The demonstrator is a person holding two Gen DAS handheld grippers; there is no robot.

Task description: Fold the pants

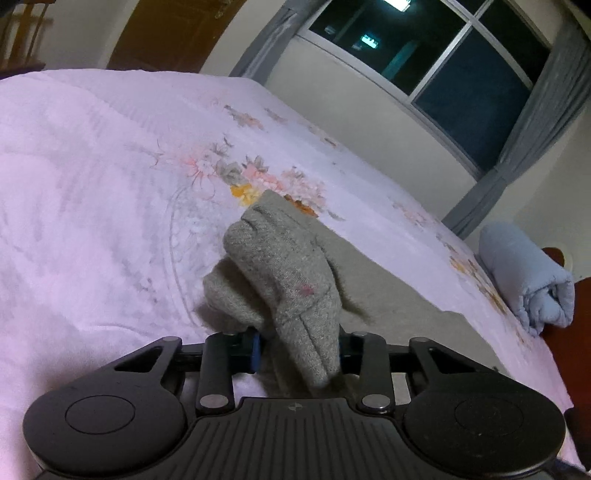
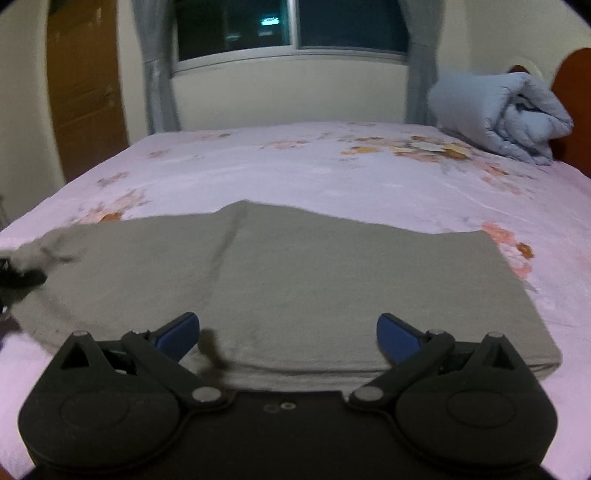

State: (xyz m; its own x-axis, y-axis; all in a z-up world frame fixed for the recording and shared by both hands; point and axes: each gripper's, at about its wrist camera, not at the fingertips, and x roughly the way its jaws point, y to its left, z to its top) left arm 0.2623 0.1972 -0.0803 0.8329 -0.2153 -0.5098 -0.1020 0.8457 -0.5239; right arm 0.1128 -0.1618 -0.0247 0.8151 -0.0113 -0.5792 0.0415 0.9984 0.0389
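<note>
The grey pants lie on the bed, folded into a wide flat slab with its folded edge toward me. My right gripper is open, its blue pads apart just above the near edge of the pants and holding nothing. My left gripper is shut on a bunched end of the grey pants, which stands up in a lump between the fingers. The rest of the cloth trails off to the right. That gripper also shows at the left edge of the right wrist view.
The bed has a pale pink floral sheet. A rolled light blue quilt lies at the far right by the red-brown headboard. A window with grey curtains and a wooden door are behind the bed.
</note>
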